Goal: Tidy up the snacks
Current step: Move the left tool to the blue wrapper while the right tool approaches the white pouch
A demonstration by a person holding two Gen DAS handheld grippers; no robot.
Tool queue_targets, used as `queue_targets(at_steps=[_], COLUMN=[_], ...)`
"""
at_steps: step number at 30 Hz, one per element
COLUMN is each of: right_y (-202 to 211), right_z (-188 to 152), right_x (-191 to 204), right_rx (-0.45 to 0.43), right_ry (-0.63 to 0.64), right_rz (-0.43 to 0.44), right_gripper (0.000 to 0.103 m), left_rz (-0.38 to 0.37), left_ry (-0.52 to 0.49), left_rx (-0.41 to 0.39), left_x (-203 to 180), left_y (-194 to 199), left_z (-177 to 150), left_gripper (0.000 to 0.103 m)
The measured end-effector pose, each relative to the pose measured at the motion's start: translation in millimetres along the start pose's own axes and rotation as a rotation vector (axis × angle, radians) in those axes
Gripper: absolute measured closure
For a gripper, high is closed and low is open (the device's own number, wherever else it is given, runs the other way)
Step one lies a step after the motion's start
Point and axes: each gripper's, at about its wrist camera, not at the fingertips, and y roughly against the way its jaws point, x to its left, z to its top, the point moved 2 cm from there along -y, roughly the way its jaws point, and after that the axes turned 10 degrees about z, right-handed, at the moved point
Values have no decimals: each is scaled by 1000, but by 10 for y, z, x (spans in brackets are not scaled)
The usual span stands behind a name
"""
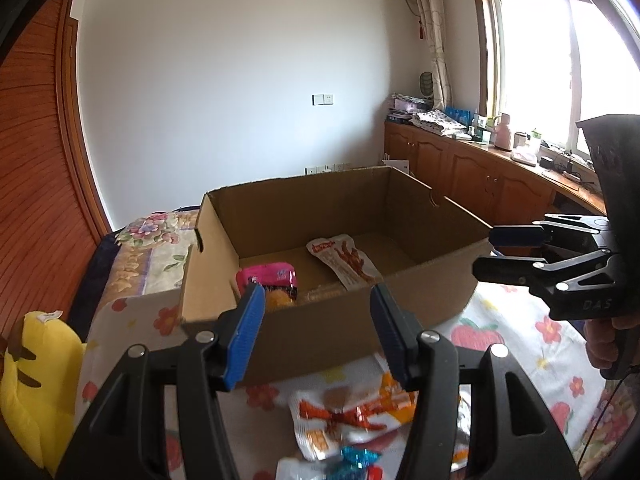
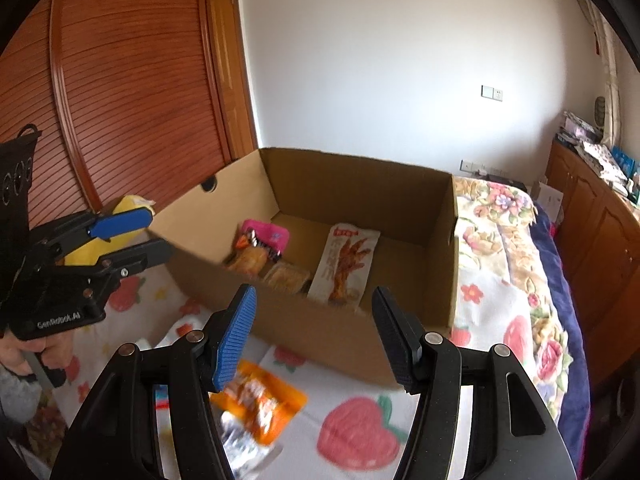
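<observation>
An open cardboard box (image 1: 340, 332) (image 2: 400, 184) stands on the bed. Inside lie a pink packet (image 1: 267, 275) (image 2: 266, 234), a white chicken-feet packet (image 1: 344, 260) (image 2: 346, 264) and orange-brown packets (image 2: 286, 276). My left gripper (image 1: 316, 328) is open and empty, just before the box's near wall; it also shows in the right wrist view (image 2: 128, 236). My right gripper (image 2: 314, 332) is open and empty before the box; it shows in the left wrist view (image 1: 508, 254). Loose packets lie below: an orange-white one (image 1: 348, 416), a blue wrapper (image 1: 358, 458), an orange packet (image 2: 260, 400).
The bed has a fruit-print sheet (image 2: 360, 436) and a floral quilt (image 2: 500, 216). A yellow plush toy (image 1: 36, 380) lies at the left. Wooden cabinets (image 1: 472, 172) with clutter run under the window. A wooden slatted wardrobe (image 2: 132, 80) stands behind.
</observation>
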Motion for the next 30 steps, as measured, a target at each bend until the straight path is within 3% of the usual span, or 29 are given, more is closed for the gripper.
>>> queue_targets(at_steps=[7, 15, 25, 30], right_y=[119, -15, -173, -258], right_z=[-371, -836, -1055, -1091], right_x=[137, 195, 342, 428], right_rx=[30, 97, 128, 139], right_ry=[-37, -101, -144, -142], right_rz=[6, 12, 65, 45], right_gripper=[41, 41, 38, 37], left_rz=[12, 37, 8, 7], left_ry=[6, 1, 0, -7], left_rx=[34, 117, 163, 173], left_x=[65, 136, 72, 46], left_y=[151, 129, 149, 164], left_z=[-387, -880, -1172, -1254], left_gripper=[47, 47, 47, 47])
